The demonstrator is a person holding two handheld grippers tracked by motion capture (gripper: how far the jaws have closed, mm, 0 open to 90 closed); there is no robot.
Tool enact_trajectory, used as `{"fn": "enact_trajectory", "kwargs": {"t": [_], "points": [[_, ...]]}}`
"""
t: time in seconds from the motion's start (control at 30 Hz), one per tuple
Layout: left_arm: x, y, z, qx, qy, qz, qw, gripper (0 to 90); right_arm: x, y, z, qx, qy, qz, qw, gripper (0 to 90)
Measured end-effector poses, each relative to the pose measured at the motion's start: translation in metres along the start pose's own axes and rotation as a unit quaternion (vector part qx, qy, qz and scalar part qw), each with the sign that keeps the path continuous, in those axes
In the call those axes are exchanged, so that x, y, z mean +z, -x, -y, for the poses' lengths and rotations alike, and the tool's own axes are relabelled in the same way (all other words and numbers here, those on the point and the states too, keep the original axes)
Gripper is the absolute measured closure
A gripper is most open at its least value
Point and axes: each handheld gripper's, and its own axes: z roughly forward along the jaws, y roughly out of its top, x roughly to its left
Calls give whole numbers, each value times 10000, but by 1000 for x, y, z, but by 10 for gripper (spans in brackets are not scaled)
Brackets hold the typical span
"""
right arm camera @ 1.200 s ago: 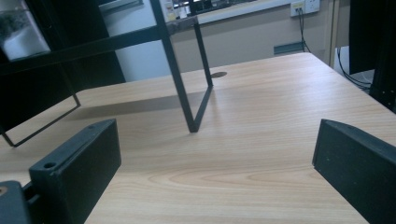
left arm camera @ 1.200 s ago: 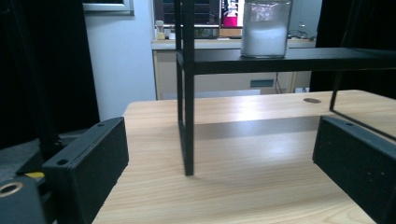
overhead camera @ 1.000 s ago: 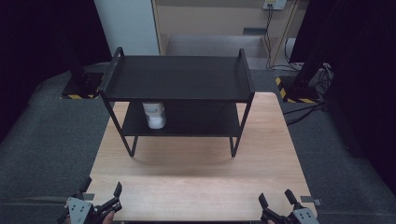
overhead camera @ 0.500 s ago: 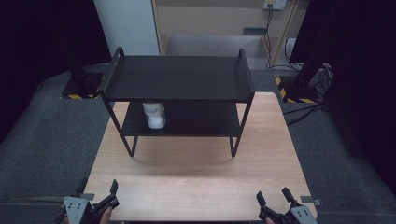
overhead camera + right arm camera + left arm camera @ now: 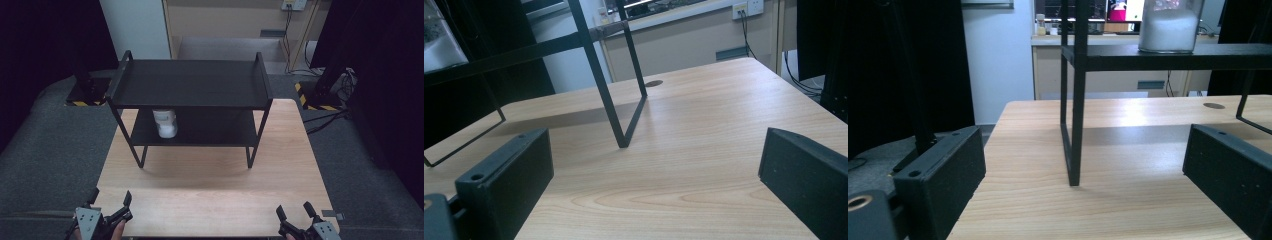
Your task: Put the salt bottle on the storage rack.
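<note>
Left gripper: my left gripper [image 5: 110, 212] sits at the near left corner of the table [image 5: 210, 200], jaws spread wide with nothing between them; in the left gripper view only bare wood lies in the gap.
Right gripper: my right gripper [image 5: 296, 220] is at the near right corner, jaws also wide apart and holding nothing.
Rack: a black 2-tier metal rack [image 5: 192, 82] stands on the far half of the table, well apart from both grippers; its top tier is bare.
Jar: a clear jar [image 5: 165, 122] with white contents stands upright on the rack's lower tier, toward its left end; in the left gripper view it [image 5: 1170, 25] shows up high on the right.
Rack leg: the left gripper view looks straight at the front left leg [image 5: 1075, 125], planted on the table.
</note>
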Motion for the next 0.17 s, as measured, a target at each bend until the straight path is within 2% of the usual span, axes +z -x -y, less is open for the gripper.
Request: {"fn": "enact_trajectory", "kwargs": {"t": [0.17], "points": [[-2, 5, -4, 28, 71, 30, 10000, 22, -9, -3, -2, -28, 78, -47, 10000, 11]]}}
